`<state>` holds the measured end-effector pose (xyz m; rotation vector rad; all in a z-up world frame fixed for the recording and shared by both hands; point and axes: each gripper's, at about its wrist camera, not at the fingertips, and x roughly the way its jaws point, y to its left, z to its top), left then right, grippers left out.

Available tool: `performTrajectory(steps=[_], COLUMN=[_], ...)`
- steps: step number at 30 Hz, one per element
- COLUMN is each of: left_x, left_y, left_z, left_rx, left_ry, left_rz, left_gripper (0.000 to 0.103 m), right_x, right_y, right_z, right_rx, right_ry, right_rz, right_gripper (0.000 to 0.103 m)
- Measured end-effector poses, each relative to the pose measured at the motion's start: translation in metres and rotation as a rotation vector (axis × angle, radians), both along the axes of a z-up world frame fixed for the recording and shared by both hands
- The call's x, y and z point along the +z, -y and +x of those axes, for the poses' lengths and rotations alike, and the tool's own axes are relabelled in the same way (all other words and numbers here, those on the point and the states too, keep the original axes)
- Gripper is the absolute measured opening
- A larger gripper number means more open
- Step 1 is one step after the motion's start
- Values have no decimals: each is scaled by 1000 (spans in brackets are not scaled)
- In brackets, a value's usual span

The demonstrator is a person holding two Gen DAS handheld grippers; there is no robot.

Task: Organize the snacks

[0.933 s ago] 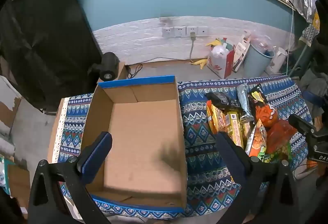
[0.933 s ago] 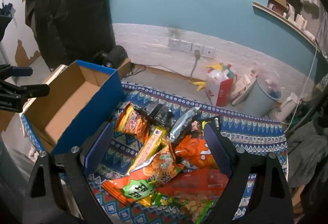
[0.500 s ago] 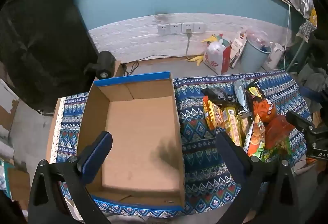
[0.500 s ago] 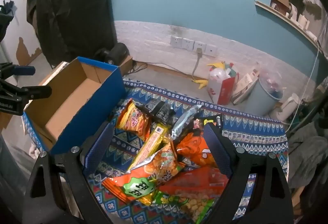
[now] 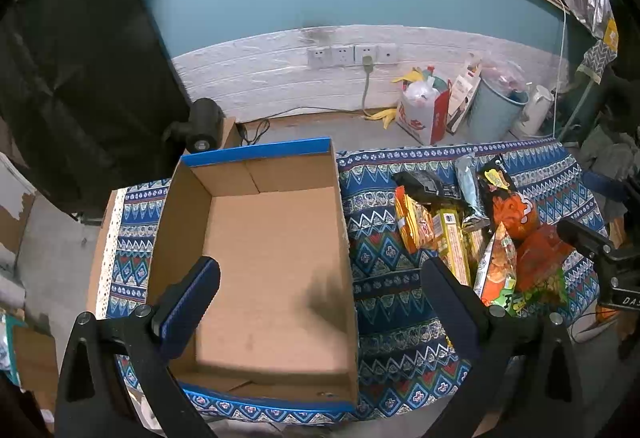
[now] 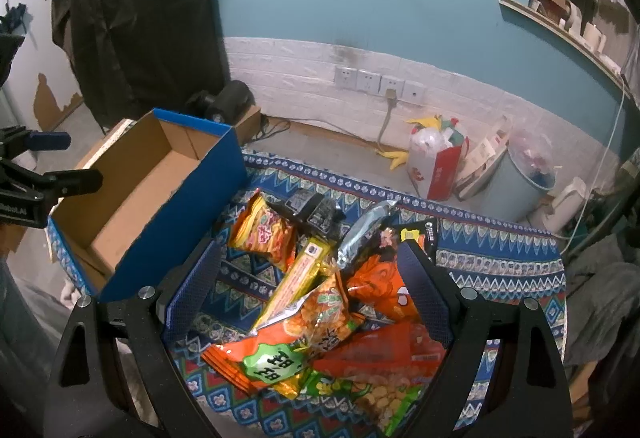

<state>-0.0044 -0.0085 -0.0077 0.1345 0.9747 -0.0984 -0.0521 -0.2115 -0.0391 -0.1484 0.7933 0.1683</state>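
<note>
An empty cardboard box with blue outer walls (image 5: 340,238) stands on the left of a patterned blue cloth (image 5: 392,302); it also shows in the right wrist view (image 6: 188,205). A heap of snack packets (image 6: 320,294) lies to its right, mostly orange bags, with a yellow bar (image 6: 296,282), a silver packet (image 6: 364,230) and a black packet (image 6: 312,205). The heap also shows in the left wrist view (image 5: 480,230). My left gripper (image 5: 320,298) is open and empty above the box. My right gripper (image 6: 308,290) is open and empty above the heap.
Beyond the cloth, on the floor by the wall, stand a red-and-white bag (image 6: 436,161), a blue-grey bin (image 6: 516,177) and a white kettle (image 6: 568,205). A black device (image 5: 200,125) sits behind the box. A dark curtain (image 5: 72,57) hangs at the left.
Both views have shifted slightly, with the scene sliding up in the left wrist view and down in the right one. Both grippers stay open; no snack has moved.
</note>
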Motion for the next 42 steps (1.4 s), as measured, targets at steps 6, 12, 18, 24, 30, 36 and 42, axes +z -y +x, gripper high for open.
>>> performTrajectory(steps=[6, 12, 18, 24, 30, 36, 42], left_x=[-1, -2, -4, -6, -7, -8, -8], left_y=[-1, 0, 1, 2, 4, 5, 5], left_z=[0, 1, 1, 1, 1, 0, 0], left_rx=[-2, -5, -10, -11, -16, -20, -21], left_ry=[-6, -14, -18, -26, -31, -34, -35], left_rz=[-1, 0, 2, 3, 7, 7, 7], left_gripper=[102, 102, 102, 102, 102, 102, 102], right_x=[1, 1, 1, 1, 0, -1, -1], right_y=[-1, 0, 0, -1, 0, 0, 1], right_z=[2, 2, 2, 2, 2, 1, 1], right_rx=[5, 3, 4, 3, 7, 7, 6], right_ry=[-9, -13, -14, -16, -20, -23, -23], right_rz=[2, 3, 2, 2, 1, 1, -4], right_gripper=[88, 88, 88, 88, 88, 88, 88])
